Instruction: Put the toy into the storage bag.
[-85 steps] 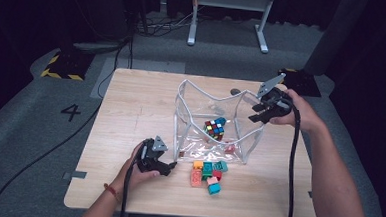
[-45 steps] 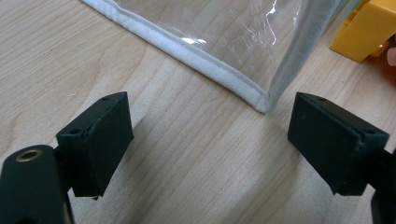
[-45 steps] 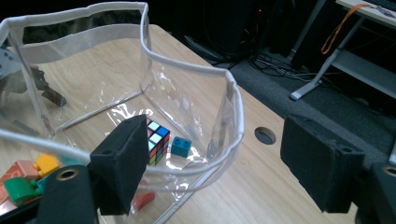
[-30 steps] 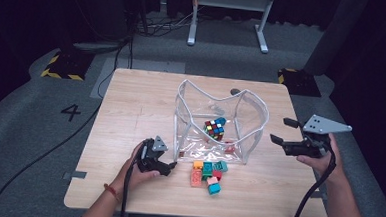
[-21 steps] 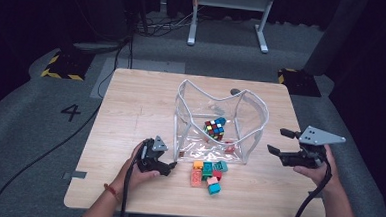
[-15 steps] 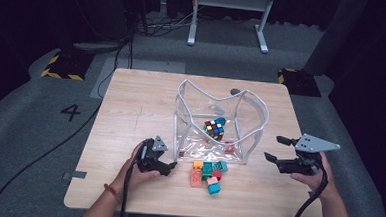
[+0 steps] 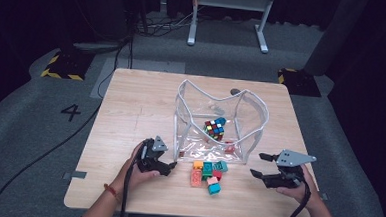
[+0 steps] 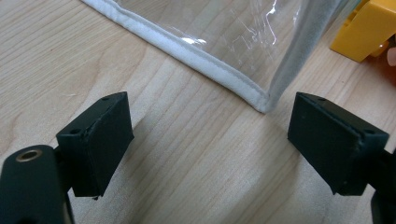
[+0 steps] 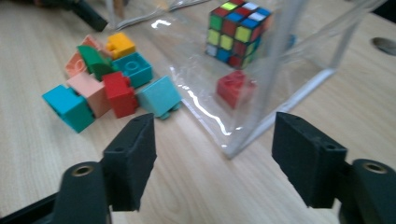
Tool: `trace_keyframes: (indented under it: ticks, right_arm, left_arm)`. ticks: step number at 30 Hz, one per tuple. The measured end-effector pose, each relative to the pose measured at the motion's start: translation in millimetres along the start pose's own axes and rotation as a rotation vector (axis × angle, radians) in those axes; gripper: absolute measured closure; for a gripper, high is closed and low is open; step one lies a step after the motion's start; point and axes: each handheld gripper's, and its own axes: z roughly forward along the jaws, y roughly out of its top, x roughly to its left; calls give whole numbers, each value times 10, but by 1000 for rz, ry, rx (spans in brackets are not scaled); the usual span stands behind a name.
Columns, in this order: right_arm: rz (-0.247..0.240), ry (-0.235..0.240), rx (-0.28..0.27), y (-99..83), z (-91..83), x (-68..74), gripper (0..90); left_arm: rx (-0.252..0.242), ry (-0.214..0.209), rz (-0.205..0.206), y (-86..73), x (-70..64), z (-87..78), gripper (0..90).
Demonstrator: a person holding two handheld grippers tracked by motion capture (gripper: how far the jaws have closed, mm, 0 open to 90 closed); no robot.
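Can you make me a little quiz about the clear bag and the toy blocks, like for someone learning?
1. True or false: the puzzle cube sits inside the clear bag.
2. What colour is the single block inside the bag near the cube? A) red B) yellow C) green
3. Fill in: the pile of blocks lies on the table between the left gripper and the ____ gripper.

Key
1. True
2. A
3. right; both grippers have their jaws open and hold nothing.
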Motion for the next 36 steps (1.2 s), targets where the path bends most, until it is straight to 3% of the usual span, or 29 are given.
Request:
trace_keyframes:
  ticks: [12, 19, 22, 27, 33, 34, 36]
  right_arm:
    - [-73, 148, 44, 63, 430, 247, 543]
    - [-180, 190, 67, 152, 602, 378, 652]
    - [-165, 210, 57, 182, 648, 422, 655]
    - [-184, 238, 64, 215, 739, 463, 632]
    - [-164, 226, 110, 215, 814, 492, 621]
    - [-179, 232, 100, 212, 834, 479, 622]
    - [-155, 225, 116, 200, 840, 473, 622]
  left_arm:
    - [0, -1, -1, 0, -1, 0, 141]
    - [-1, -2, -2, -1, 0, 2, 141]
    - [-1, -1, -4, -1, -2, 2, 141]
    - [0, -1, -4, -1, -2, 1, 141]
    - [-1, -1, -1, 0, 0, 1, 141]
    - [0, -1, -2, 0, -1, 0, 141]
    - [-1, -1, -4, -1, -2, 1, 141]
